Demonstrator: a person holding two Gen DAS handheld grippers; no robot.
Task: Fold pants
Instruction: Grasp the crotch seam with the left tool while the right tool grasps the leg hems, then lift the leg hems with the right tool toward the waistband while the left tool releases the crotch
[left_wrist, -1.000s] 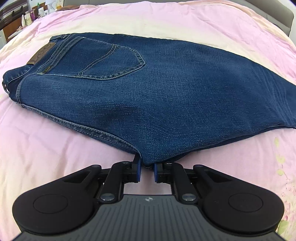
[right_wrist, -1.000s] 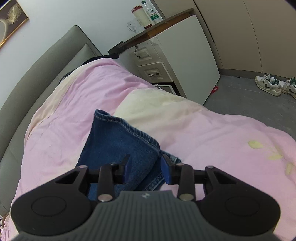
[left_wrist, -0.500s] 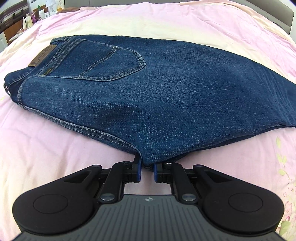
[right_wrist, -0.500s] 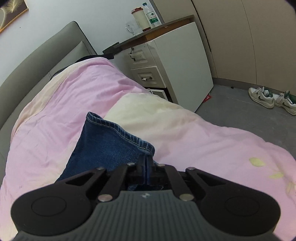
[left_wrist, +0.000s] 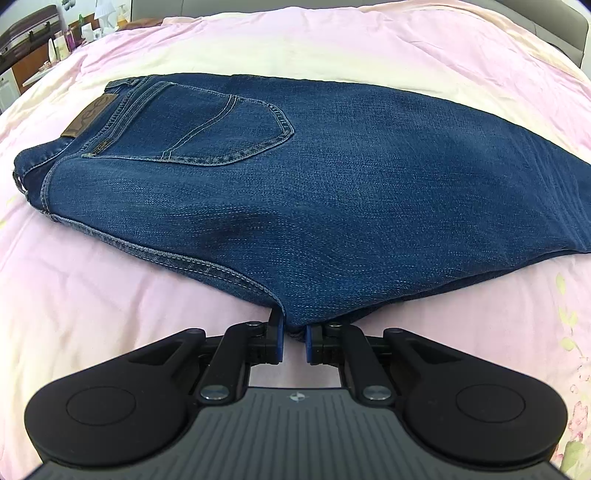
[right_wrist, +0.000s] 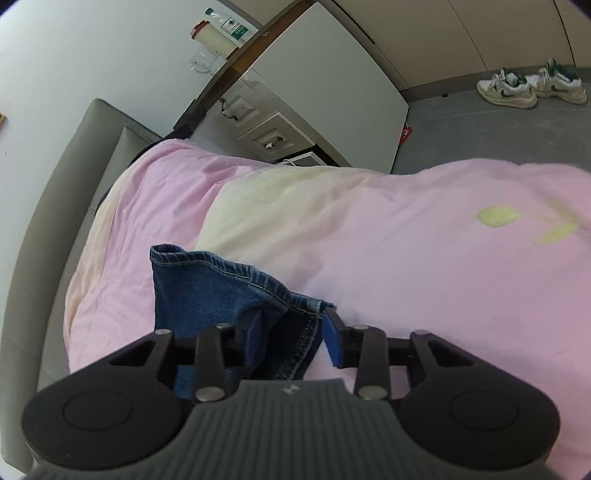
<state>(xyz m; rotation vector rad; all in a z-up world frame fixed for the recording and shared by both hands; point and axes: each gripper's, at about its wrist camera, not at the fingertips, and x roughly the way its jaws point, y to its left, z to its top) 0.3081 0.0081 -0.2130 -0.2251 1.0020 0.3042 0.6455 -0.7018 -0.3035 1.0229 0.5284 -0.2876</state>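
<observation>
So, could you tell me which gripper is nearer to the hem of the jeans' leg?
Right. The right gripper straddles the leg hem, jaws open around it. The left gripper is at the crotch edge of the jeans; no hem shows there.

Both views are brightly, evenly lit with soft shadows; fisheye bending and dark vignetting are seen at the corners.

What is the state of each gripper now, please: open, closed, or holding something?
Left gripper: jaws nearly closed, pinching the crotch edge of the jeans.
Right gripper: jaws open around the leg hem, not clamping it.
</observation>
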